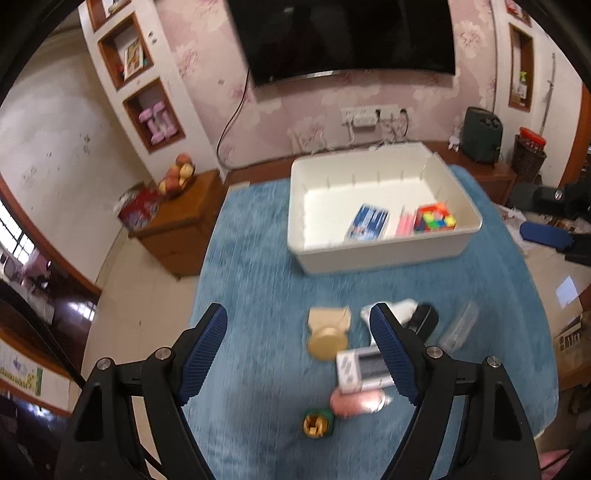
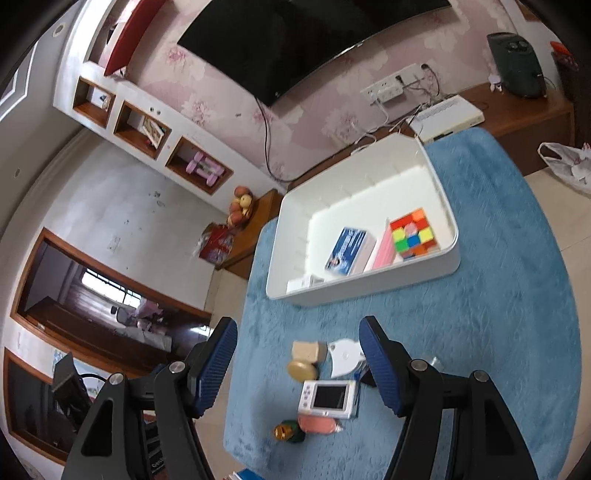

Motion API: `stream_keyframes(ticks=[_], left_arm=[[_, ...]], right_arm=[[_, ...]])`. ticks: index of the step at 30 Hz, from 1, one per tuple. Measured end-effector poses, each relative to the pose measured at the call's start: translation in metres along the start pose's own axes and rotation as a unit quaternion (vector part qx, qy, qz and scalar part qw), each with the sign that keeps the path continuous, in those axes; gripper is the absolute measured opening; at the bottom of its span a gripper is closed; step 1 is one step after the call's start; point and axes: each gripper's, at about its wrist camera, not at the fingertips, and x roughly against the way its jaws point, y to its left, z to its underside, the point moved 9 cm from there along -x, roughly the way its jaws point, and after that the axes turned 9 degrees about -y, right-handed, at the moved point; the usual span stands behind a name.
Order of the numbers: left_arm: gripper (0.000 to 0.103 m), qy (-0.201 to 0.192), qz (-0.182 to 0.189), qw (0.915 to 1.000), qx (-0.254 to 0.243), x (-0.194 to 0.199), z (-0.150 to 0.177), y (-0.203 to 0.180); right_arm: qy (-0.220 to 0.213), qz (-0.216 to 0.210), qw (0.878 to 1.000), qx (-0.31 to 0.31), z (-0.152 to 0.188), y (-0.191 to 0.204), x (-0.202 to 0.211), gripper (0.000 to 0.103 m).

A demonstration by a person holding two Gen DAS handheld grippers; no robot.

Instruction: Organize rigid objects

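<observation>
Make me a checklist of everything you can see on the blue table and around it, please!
Surface: blue fuzzy cover on the table.
Job's things: white bin holds a colour cube, a blue box and a pink divider; a white camera, a gold-lidded jar and a pink piece lie loose.
Clutter: small green pot.
Grippers: left gripper and right gripper open, holding nothing.
Cables: black TV lead; white wires at the wall sockets.
Surroundings: TV, fruit bowl, wall shelves.

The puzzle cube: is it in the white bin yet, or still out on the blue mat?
In. The puzzle cube sits inside the white bin, in its right-hand compartment beside a pink divider.
</observation>
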Motion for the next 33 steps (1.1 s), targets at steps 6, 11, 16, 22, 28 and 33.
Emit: stream_keyframes(ticks=[6,11,16,22,28,33], left_arm=[[0.083,0.041,-0.005,0.9991,0.007,0.000,0.037,0.006],[0.083,0.063,0.012,0.9980,0.001,-0.001,0.056,0.007],[0.084,0.090,0.057,0.9940,-0.022,-0.009,0.070,0.002],[0.084,0.131,0.130,0.9811,-0.057,-0.025,0.084,-0.003],[0.084,0.189,0.193,0.9619,-0.040,-0.044,0.111,-0.006],[0.084,0.250,0.230,0.9406,-0.003,-0.060,0.135,-0.009]], right_arm=[[0.021,0.001,1.000,0.023,0.025,0.009,-0.003,0.080],[0.047,0.007,0.998,0.031,0.045,0.015,-0.014,0.082],[0.078,0.025,0.996,0.019,0.063,0.017,-0.032,0.084],[0.129,0.066,0.989,-0.018,0.093,0.009,-0.062,0.085],[0.178,0.113,0.977,-0.026,0.123,-0.001,-0.091,0.086],[0.218,0.155,0.963,-0.028,0.145,-0.012,-0.112,0.097]])
